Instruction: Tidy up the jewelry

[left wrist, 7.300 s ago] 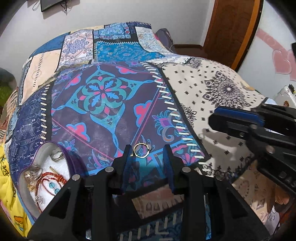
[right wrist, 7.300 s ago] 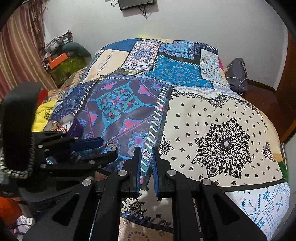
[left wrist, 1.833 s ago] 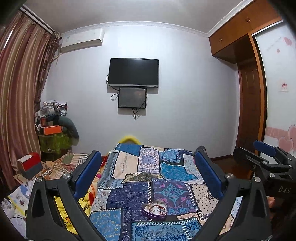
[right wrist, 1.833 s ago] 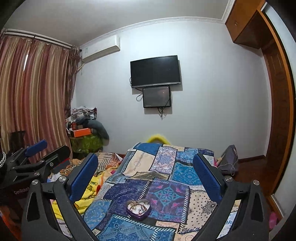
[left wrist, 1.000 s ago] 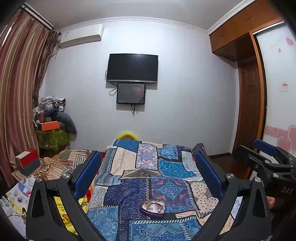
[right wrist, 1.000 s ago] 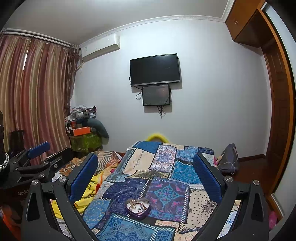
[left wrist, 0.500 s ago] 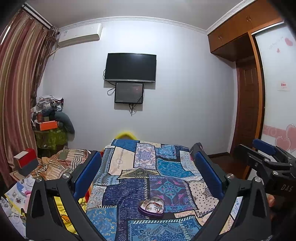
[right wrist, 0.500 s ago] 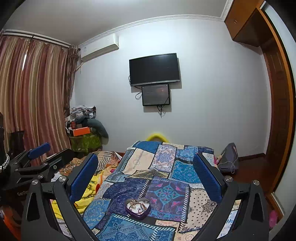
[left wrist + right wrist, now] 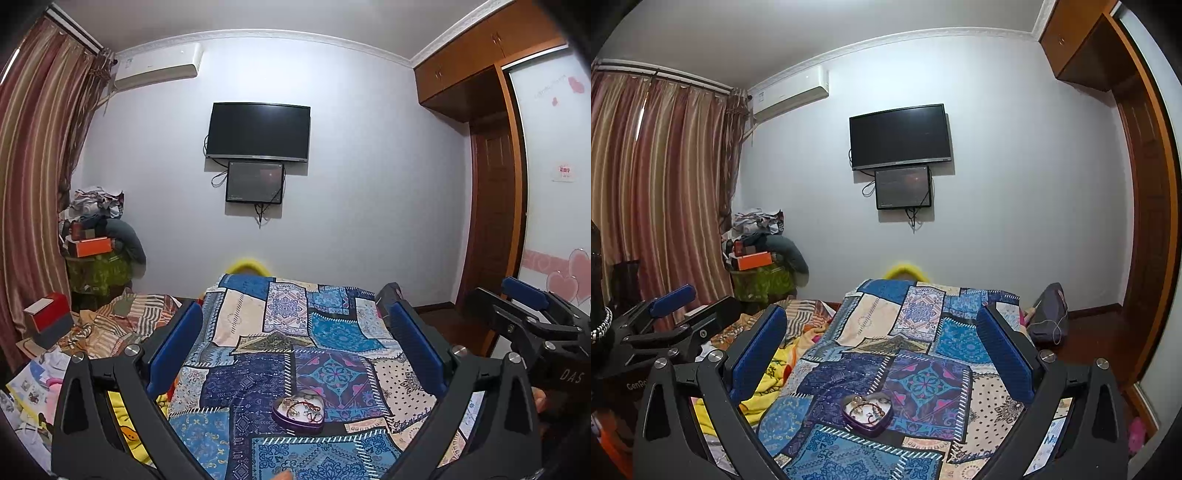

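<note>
Facing the far wall of a bedroom, both grippers are held level, raised well above the bed and apart from it. The left gripper [image 9: 293, 354] is seen with its two blue-padded fingers [image 9: 173, 349] spread wide, nothing being held between them; the right gripper [image 9: 882, 354] is likewise spread wide and empty. In the left wrist view the right gripper is glimpsed at the right edge, and a bit of a person's hand [image 9: 540, 400] is visible beneath it.

One heart-shaped purple tin [image 9: 298, 409] is set on the patchwork bedspread [image 9: 332, 332], near its close end, and is framed between the fingers in both views. Jewelry [image 9: 866, 404] is piled inside the tin: gold-toned rings and a reddish strand can be made out, but the pieces are too small to be counted.

Two screens are mounted on the wall, one large television [image 9: 258, 132] and one smaller monitor [image 9: 255, 182] directly under it. One air conditioner [image 9: 792, 96] is fixed near the ceiling beside the striped curtains [image 9: 657, 177]. One orange box [image 9: 92, 246] is rested on a cluttered stand in the corner.
</note>
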`<state>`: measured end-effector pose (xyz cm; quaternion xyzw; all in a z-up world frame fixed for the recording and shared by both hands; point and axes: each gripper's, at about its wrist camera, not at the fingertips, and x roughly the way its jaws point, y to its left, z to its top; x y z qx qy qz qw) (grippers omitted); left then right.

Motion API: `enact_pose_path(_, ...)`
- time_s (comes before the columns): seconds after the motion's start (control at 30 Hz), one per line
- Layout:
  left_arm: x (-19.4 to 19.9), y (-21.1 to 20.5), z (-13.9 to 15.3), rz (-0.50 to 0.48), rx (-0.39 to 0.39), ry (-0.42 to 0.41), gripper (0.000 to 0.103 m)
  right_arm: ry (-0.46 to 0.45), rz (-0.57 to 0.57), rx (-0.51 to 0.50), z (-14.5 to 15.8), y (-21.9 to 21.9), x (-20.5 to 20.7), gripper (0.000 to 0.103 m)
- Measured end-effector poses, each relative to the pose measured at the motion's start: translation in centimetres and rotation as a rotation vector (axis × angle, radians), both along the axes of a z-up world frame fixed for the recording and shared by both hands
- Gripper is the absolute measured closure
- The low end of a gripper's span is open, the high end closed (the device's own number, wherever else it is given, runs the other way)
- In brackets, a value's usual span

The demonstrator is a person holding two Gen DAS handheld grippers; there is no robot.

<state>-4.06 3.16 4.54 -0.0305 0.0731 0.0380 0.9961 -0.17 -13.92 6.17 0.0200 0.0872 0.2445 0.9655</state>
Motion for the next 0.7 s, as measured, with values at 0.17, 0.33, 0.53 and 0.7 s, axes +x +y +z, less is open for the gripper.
enact_pose_path(0.17, 0.01, 0.07, -0.09, -0.003, 0.001, 0.004, 0.001, 0.0, -0.002, -0.001, -0.03, -0.01, 0.01, 0.001)
enact_pose_path(0.33, 0.07, 0.12, -0.1, -0.003, 0.001, 0.006, 0.001, 0.002, -0.001, -0.004, -0.18, 0.07, 0.22, 0.001)
enact_pose_path(0.53, 0.24, 0.05, -0.19, -0.009, 0.002, 0.011, 0.001, 0.006, -0.002, -0.005, -0.29, 0.1, 0.33, 0.001)
enact_pose_path(0.7, 0.41, 0.15, -0.28, -0.008, 0.001, 0.016, 0.001, 0.013, -0.001, -0.005, -0.45, 0.2, 0.48, 0.001)
